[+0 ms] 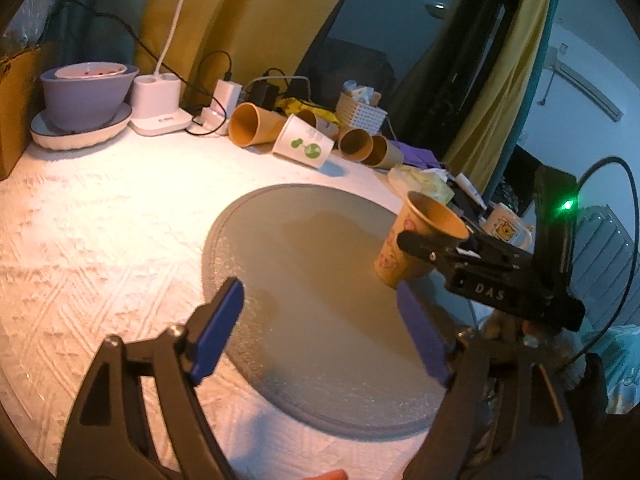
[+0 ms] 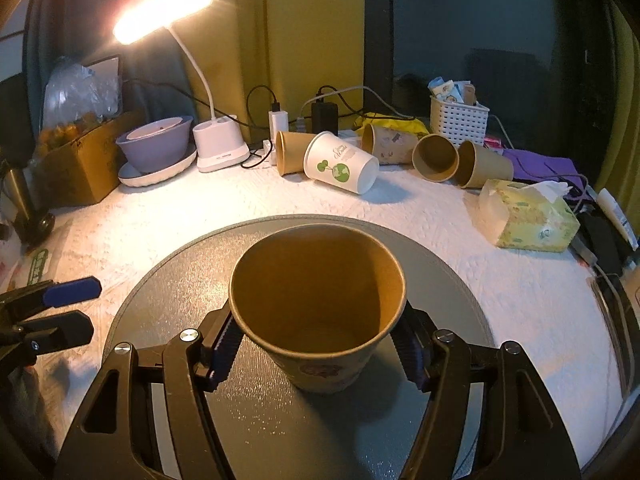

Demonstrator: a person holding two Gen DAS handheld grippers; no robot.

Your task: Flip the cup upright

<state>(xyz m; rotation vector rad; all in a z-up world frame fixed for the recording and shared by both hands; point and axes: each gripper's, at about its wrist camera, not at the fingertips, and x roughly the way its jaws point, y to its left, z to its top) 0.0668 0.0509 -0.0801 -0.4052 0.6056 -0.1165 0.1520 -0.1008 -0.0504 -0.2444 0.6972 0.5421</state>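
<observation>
The right gripper (image 2: 318, 346) is clamped on a brown paper cup (image 2: 320, 304). One finger (image 2: 218, 354) presses each side of the cup, just under its rim. The cup's mouth points up and it leans a little. In the left wrist view the same cup (image 1: 416, 240) is at about 3 o'clock on the round gray mat (image 1: 304, 264), near the mat's edge. Its bottom looks close to the mat, but I cannot tell if it touches.

The left gripper (image 1: 324, 332) has its blue fingers (image 1: 220, 332) wide apart with nothing between them. It hangs over the near side of the gray mat. In the right wrist view it peeks in at 9 o'clock (image 2: 70, 308).

The mat lies on a white bumpy tablecloth (image 2: 500, 280). At 12 o'clock, behind the mat, more paper cups lie on their sides: a white cup with green pictures (image 2: 340, 168) and some brown cups (image 2: 436, 158) next to it. A lit desk lamp (image 2: 162, 12) shines at 11 o'clock, beside a purple bowl (image 2: 154, 150) on a white plate (image 2: 160, 174). A tissue pack (image 2: 528, 216) sits at 2 o'clock, and a white basket (image 2: 458, 120) stands behind the cups.
</observation>
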